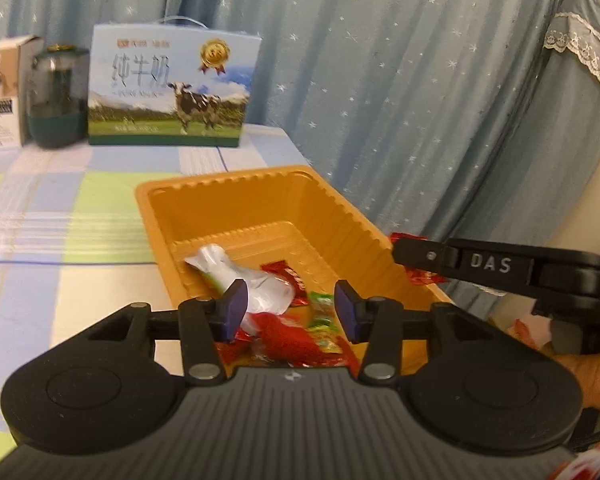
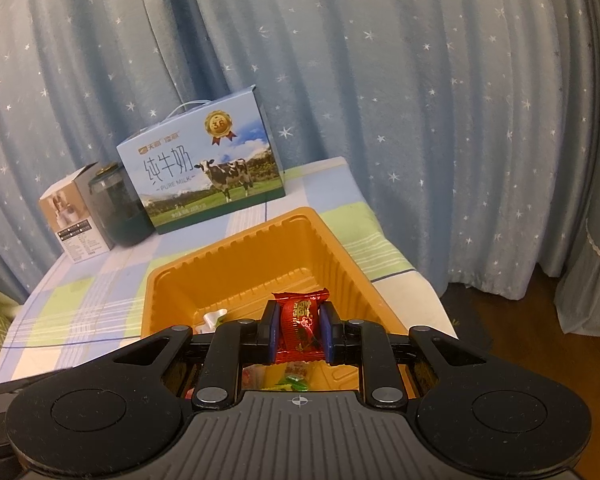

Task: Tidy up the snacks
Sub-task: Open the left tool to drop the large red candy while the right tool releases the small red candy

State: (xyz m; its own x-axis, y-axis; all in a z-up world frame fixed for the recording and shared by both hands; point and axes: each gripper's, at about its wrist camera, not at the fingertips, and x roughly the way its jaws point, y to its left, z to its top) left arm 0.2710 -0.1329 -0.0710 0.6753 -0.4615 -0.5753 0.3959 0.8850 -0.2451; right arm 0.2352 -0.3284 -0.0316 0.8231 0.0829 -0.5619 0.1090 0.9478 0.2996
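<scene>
Your left wrist camera sits low just behind the left gripper (image 1: 290, 312), looking forward and downward along its fingers into the near end of the orange tray (image 1: 168, 200), very close. Your right gripper (image 1: 404, 254) enters that view from the right edge, over the tray's right rim. Your right wrist camera rides behind the right gripper (image 2: 299, 330), also tilted down, a little higher over the same tray (image 2: 156, 280). Both views share the tray, the checked tablecloth (image 1: 60, 220), the milk box (image 2: 208, 172), the dark jar (image 1: 54, 100) and the starred curtain (image 2: 380, 80) behind.
</scene>
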